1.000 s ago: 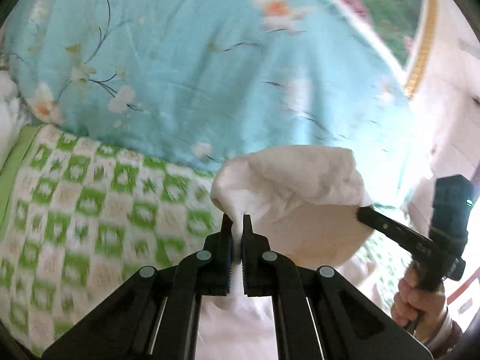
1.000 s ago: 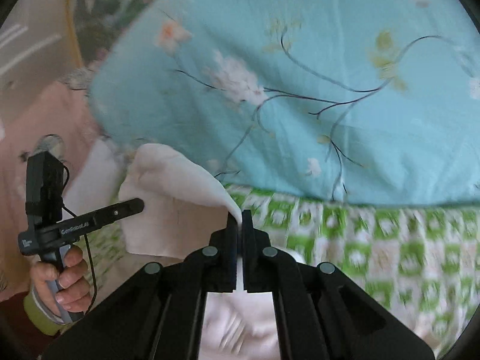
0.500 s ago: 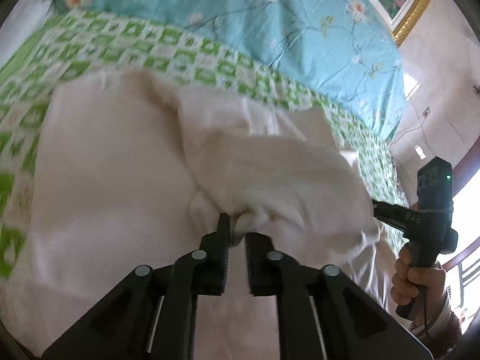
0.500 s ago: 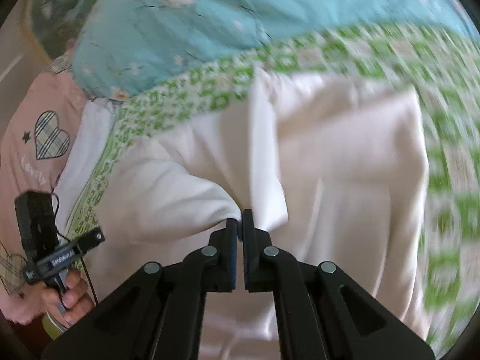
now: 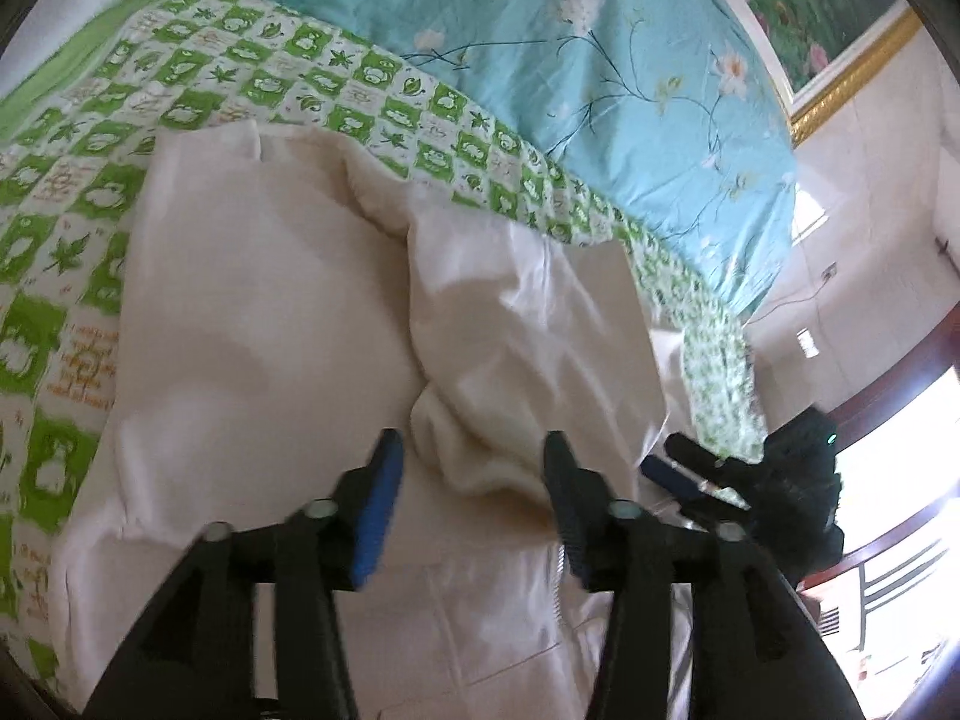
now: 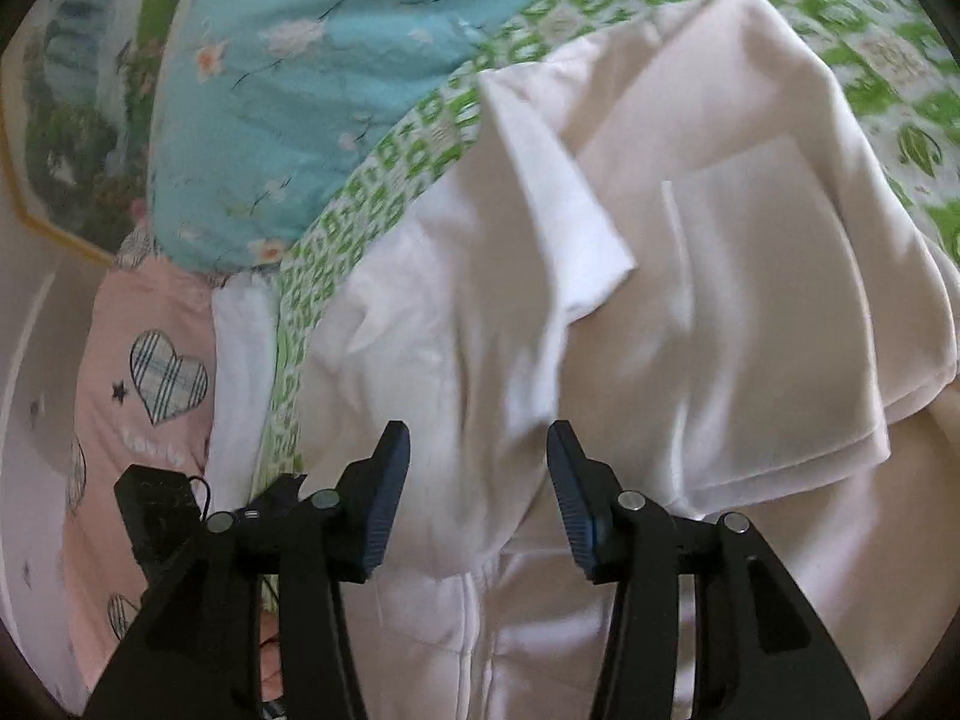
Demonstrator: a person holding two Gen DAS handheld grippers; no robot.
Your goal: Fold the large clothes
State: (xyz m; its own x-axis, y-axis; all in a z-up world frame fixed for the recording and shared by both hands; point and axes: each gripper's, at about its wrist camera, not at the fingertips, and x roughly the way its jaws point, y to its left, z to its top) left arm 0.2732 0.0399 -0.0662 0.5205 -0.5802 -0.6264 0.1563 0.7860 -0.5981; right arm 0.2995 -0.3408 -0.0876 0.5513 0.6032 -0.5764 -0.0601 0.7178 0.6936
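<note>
A large cream-white garment (image 5: 258, 300) lies folded on a green-and-white checked bedsheet (image 5: 198, 66). A bunched fold of it (image 5: 480, 444) sits between the jaws of my left gripper (image 5: 474, 468), which is open and holds nothing. In the right wrist view the garment (image 6: 750, 276) has a folded-over flap (image 6: 540, 180). My right gripper (image 6: 479, 468) is open just above the cloth, empty. The right gripper also shows in the left wrist view (image 5: 780, 480), and the left gripper shows in the right wrist view (image 6: 162, 510).
A light blue floral quilt (image 5: 570, 60) lies along the far side of the bed. A pink pillow with heart patches (image 6: 138, 390) is to the left in the right wrist view. A gold-framed picture (image 5: 840, 30) hangs on the wall.
Both grippers carried the held cloth edge down onto the garment, then opened and let it go. The fold now rests on the garment.
</note>
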